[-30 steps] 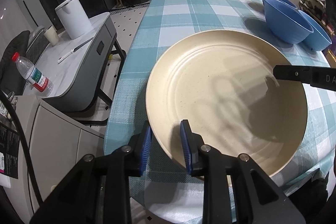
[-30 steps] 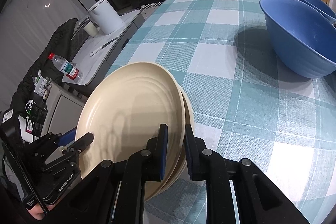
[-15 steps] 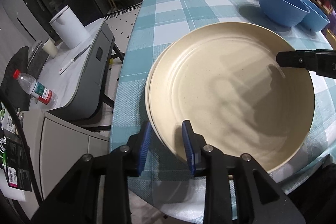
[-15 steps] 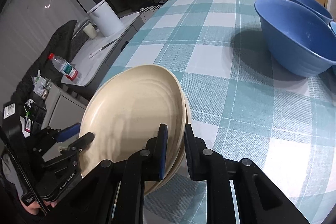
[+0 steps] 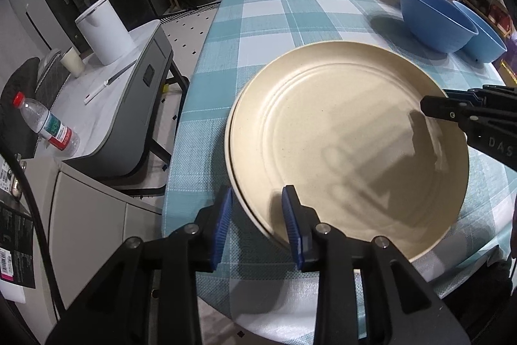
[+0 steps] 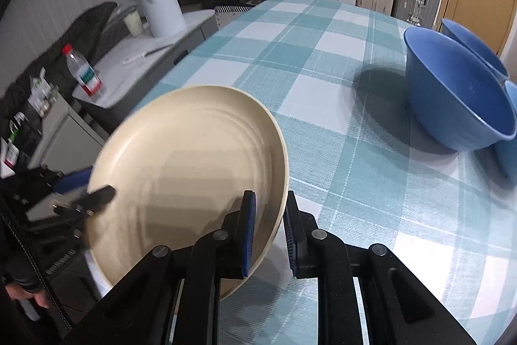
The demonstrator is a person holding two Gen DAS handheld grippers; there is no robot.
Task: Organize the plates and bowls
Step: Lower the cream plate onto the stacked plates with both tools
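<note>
The right gripper [image 6: 268,228] is clenched on the near rim of the round cream speckled plate [image 5: 349,147], tilting it over a second cream plate beneath [image 5: 230,151], probably to settle the pair into one stack. The left gripper [image 5: 257,223] straddles the opposite rim, jaws released and not pressing. Beyond the plate, three blue bowls [image 6: 452,105] cluster on the teal checked tablecloth [image 5: 278,21]; left of the plate, a grey side cabinet [image 5: 129,105] carries a white canister [image 5: 105,31] and a water bottle [image 5: 45,125]

Two hand-held tools angle steeply downward: the right tool [image 6: 269,223] clamped tight on a plate [image 6: 194,157] rim, the left tool [image 5: 257,223] with pads parted, straddling the opposite rim without pressing it.
</note>
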